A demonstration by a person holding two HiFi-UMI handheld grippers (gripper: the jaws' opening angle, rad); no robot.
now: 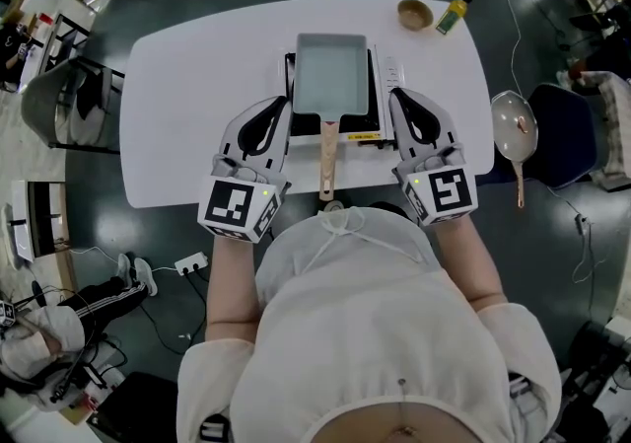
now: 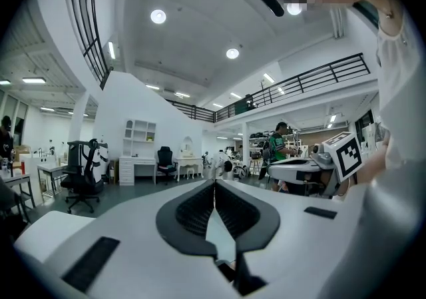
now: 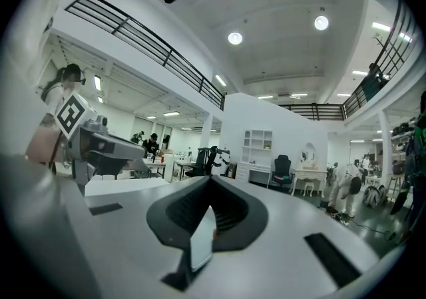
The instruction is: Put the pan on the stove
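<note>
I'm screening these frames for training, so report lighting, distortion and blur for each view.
Head view: even overhead light, sharp; the white table is bright, the pan clear. Left gripper view: fisheye bending, black corners, glaring ceiling lamps, the left tool soft. Right gripper view: same bending and dark rim, the right tool slightly blurred.

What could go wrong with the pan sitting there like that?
The handle of the pan sticks out toward the person, between the left gripper and right gripper; a bump might twist the pan on the stove. Both shut grippers lie close beside the stove, so lifting them carelessly could nudge it.
</note>
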